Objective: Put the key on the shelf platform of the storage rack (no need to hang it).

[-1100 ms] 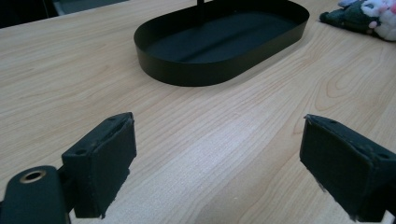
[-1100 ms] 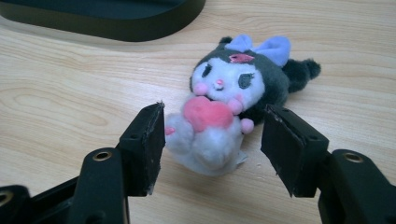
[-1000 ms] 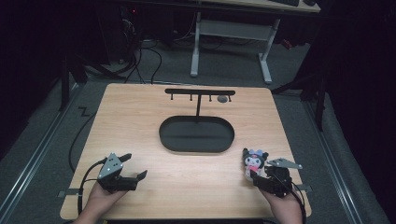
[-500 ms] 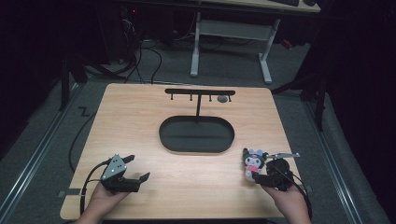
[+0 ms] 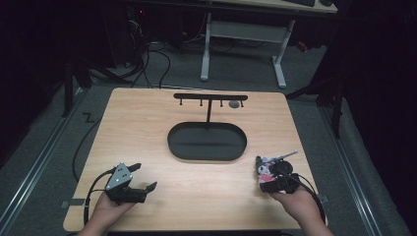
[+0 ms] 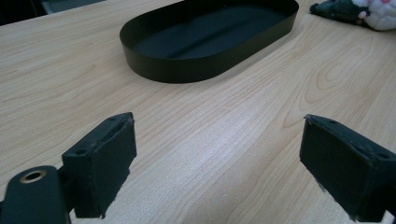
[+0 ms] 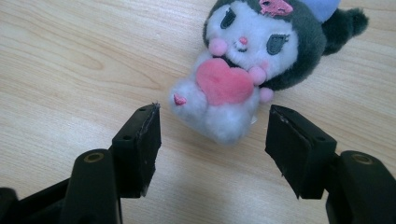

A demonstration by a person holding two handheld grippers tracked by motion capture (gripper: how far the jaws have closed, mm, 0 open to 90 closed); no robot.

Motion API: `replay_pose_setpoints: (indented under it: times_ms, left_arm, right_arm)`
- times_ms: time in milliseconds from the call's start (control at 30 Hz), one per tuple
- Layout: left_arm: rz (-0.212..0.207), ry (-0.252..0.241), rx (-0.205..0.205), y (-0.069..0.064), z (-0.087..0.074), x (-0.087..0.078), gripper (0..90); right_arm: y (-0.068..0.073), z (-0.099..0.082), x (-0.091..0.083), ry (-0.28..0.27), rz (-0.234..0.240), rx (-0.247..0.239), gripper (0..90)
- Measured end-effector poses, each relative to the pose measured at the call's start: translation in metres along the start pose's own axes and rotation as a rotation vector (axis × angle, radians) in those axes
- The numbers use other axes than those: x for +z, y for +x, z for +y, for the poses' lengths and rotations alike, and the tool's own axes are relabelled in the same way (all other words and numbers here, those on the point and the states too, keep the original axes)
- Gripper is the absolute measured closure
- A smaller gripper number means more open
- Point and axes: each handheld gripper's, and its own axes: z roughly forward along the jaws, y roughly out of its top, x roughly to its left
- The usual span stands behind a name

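Note:
A small plush toy (image 7: 247,60), white with a dark hood and a pink heart on its chest, lies on the wooden table (image 5: 147,128) at the front right. My right gripper (image 7: 215,133) is open, its jaws standing either side of the toy's lower end without touching it. From above, the plush toy (image 5: 264,169) sits just beyond the right gripper (image 5: 268,183). A black oval tray (image 5: 206,141) rests mid-table, with a T-shaped hook rack (image 5: 209,98) behind it. My left gripper (image 5: 140,179) is open above bare wood at the front left.
In the left gripper view the black tray (image 6: 210,37) lies ahead of the open left gripper (image 6: 217,163), with the plush toy (image 6: 359,9) at the top right corner. A small grey round thing (image 5: 234,104) lies by the rack. Desk legs and cables stand on the floor behind.
My right gripper has moved in toward the plush toy and now straddles its lower end. My left gripper has barely shifted.

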Motion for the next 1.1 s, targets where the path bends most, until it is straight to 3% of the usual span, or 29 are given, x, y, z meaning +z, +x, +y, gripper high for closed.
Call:
replay_pose_setpoints:
  times_ms: [133, 367, 600, 933, 1100]
  left_arm:
    - [-0.004, 0.012, 0.004, 0.000, 0.000, 0.001, 11.7]
    - [-0.009, 0.018, 0.006, -0.001, -0.001, 0.002, 11.7]
    - [-0.011, 0.033, 0.011, -0.003, -0.001, 0.003, 11.7]
    - [-0.010, 0.033, 0.012, -0.003, -0.002, 0.003, 11.6]
    - [-0.010, 0.036, 0.013, -0.002, -0.002, 0.003, 11.6]
  right_arm:
    - [-0.001, 0.004, 0.004, 0.050, -0.008, 0.001, 32.2]
    - [-0.006, 0.016, 0.013, 0.116, 0.030, 0.077, 25.8]
    - [-0.008, 0.025, 0.020, 0.134, 0.040, 0.117, 25.5]
    - [-0.009, 0.031, 0.035, 0.157, 0.045, 0.113, 25.5]
    - [-0.010, 0.031, 0.040, 0.163, 0.037, 0.094, 33.0]
